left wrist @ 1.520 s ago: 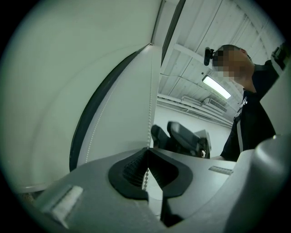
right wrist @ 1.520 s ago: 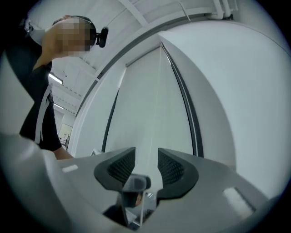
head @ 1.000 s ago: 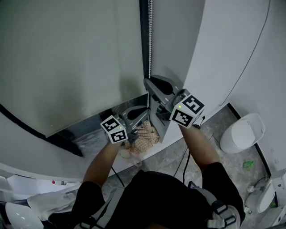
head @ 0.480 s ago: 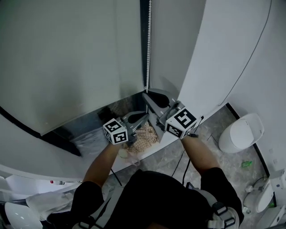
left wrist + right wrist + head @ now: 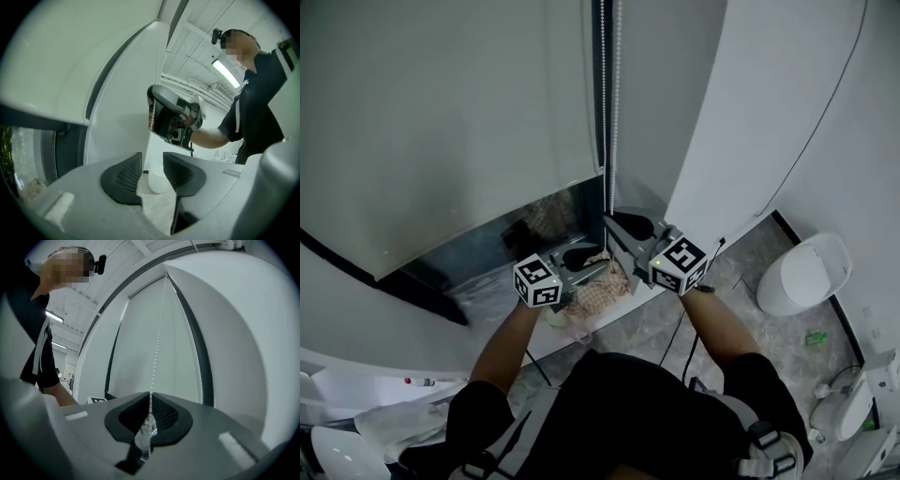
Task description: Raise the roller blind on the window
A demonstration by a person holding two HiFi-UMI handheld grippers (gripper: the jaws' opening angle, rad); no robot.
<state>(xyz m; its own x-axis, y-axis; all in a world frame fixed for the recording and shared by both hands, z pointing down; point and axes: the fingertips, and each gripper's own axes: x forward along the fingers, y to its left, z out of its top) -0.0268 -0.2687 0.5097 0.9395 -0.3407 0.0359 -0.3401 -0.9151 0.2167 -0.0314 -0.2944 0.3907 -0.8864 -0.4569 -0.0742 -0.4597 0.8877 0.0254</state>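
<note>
The right gripper [image 5: 150, 404] is closed on the bead chain [image 5: 157, 343] beside the roller blind [image 5: 459, 122]; the left gripper [image 5: 152, 165] has just been opening its jaws, the chain free between them

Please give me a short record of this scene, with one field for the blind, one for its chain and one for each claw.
roller blind: partly raised; a strip of window glass shows under its lower edge
bead chain: at the blind's right edge, runs straight up from the right claw
right claw: shut on the bead chain
left claw: jaws apart, they have just been opening; the bead chain passes between them, close to one pad, not pinched
</note>
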